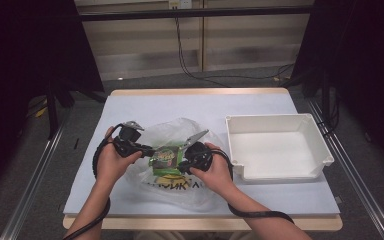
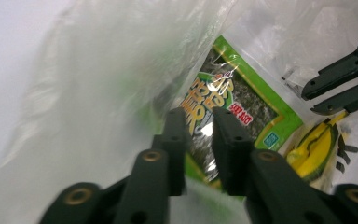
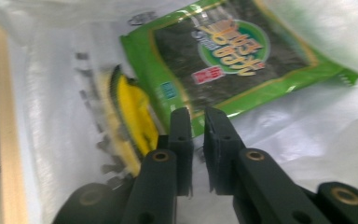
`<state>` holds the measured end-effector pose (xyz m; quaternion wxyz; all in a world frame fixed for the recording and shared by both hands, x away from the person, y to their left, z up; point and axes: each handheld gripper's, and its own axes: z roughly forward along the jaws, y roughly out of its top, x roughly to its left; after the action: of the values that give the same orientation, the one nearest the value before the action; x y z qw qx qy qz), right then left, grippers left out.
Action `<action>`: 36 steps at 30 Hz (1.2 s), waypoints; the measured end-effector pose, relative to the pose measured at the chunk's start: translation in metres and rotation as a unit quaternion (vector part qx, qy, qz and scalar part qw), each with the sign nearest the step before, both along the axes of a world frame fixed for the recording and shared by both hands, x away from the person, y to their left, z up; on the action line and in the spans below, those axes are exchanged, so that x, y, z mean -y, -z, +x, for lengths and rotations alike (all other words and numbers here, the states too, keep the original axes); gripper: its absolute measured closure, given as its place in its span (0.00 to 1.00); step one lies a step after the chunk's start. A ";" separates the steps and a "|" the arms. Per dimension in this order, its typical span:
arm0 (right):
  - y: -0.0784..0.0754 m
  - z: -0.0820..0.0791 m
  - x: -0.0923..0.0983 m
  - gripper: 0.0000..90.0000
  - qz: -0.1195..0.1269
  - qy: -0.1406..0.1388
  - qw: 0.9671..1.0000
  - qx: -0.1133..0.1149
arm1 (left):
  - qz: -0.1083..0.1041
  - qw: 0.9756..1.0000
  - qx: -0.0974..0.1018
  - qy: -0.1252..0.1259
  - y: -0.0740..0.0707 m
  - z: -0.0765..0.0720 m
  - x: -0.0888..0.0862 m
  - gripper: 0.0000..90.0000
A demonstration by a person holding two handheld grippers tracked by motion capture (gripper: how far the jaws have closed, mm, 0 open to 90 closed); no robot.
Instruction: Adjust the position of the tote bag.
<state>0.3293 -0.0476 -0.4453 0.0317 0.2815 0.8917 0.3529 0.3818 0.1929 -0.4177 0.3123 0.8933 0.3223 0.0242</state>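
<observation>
High view: your left gripper (image 1: 148, 150) and right gripper (image 1: 181, 156), jaws narrow, pinched the clear printed bag (image 1: 180, 131) holding a green seaweed packet (image 1: 166, 158); lettering unreadable; white bin (image 1: 279, 172) right.

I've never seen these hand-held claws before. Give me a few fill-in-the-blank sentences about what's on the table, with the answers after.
1. The green snack packet lies inside a clear plastic ____.
2. The left gripper and right gripper both point at the packet, whose main colour is ____.
3. To the right of the bag in the high view stands an empty white ____.
4. The printing on the bag beside the packet is black and ____.

Missing words: bag; green; tray; yellow
</observation>
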 end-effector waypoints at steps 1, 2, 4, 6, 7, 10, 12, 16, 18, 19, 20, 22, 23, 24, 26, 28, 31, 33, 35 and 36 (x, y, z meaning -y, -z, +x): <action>-0.001 0.002 0.000 0.95 -0.002 0.002 1.000 0.002 | 0.000 1.000 -0.001 -0.003 0.002 0.002 0.003 0.88; -0.003 0.005 -0.001 0.95 -0.003 0.005 1.000 0.003 | 0.003 1.000 0.003 -0.002 0.004 0.004 0.005 0.89; -0.006 0.011 -0.001 0.96 -0.008 0.010 1.000 0.008 | -0.010 1.000 -0.004 -0.001 0.008 0.009 0.008 0.89; -0.009 0.017 -0.003 0.96 -0.011 0.015 1.000 0.010 | 0.008 1.000 -0.004 0.008 0.012 0.015 0.010 0.88; -0.010 0.019 -0.004 0.96 -0.013 0.018 1.000 0.011 | 0.019 1.000 -0.002 0.005 0.014 0.017 0.012 0.88; -0.009 0.026 -0.007 0.96 -0.017 0.023 1.000 0.010 | 0.036 0.999 0.008 -0.012 0.021 0.024 0.012 0.83; -0.007 0.029 -0.009 0.96 -0.015 0.032 0.999 0.001 | 0.026 0.999 0.016 -0.040 0.024 0.028 0.007 0.82; 0.000 0.030 -0.012 0.94 -0.015 0.032 0.999 -0.004 | 0.016 0.998 0.008 -0.066 0.031 0.035 -0.001 0.83; 0.003 0.031 -0.012 0.91 -0.015 0.039 0.999 -0.007 | 0.007 0.997 0.015 -0.079 0.033 0.033 0.001 0.84; 0.005 0.032 -0.012 0.89 -0.008 0.040 0.999 -0.004 | 0.014 0.998 0.012 -0.066 0.032 0.034 0.000 0.85; 0.005 0.032 -0.012 0.88 -0.009 0.051 0.999 -0.009 | 0.015 0.998 0.012 -0.067 0.032 0.033 0.001 0.86; 0.007 0.034 -0.013 0.82 0.001 0.059 0.998 -0.011 | 0.014 0.998 0.004 -0.067 0.031 0.032 0.001 0.87; 0.008 0.035 -0.014 0.80 0.006 0.064 0.998 -0.014 | 0.007 0.997 0.005 -0.072 0.032 0.030 0.002 0.88; 0.008 0.035 -0.015 0.77 0.000 0.066 0.998 -0.012 | 0.012 0.998 0.000 -0.063 0.031 0.031 0.000 0.90; 0.010 0.035 -0.017 0.76 0.001 0.078 0.997 -0.014 | 0.018 0.998 0.000 -0.052 0.029 0.030 -0.002 0.92; 0.010 0.035 -0.017 0.73 0.007 0.089 0.996 -0.019 | 0.007 0.998 0.000 -0.063 0.030 0.028 -0.001 0.94; 0.006 0.034 -0.016 0.67 -0.001 0.110 0.994 -0.022 | 0.008 0.998 0.001 -0.065 0.030 0.025 -0.001 0.95; 0.007 0.034 -0.013 0.67 -0.004 0.116 0.993 -0.023 | 0.007 0.998 0.003 -0.067 0.030 0.025 0.000 0.96; 0.011 0.035 -0.014 0.66 -0.014 0.110 0.993 -0.030 | 0.011 0.998 0.002 -0.064 0.029 0.024 0.000 0.96; 0.013 0.034 -0.015 0.65 -0.017 0.110 0.993 -0.032 | 0.017 0.998 0.004 -0.061 0.029 0.023 0.001 0.95</action>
<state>0.3635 -0.0324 -0.4585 0.0460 0.3883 0.8620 0.3226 0.4050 0.1920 -0.4463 0.2966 0.8768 0.3748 0.0518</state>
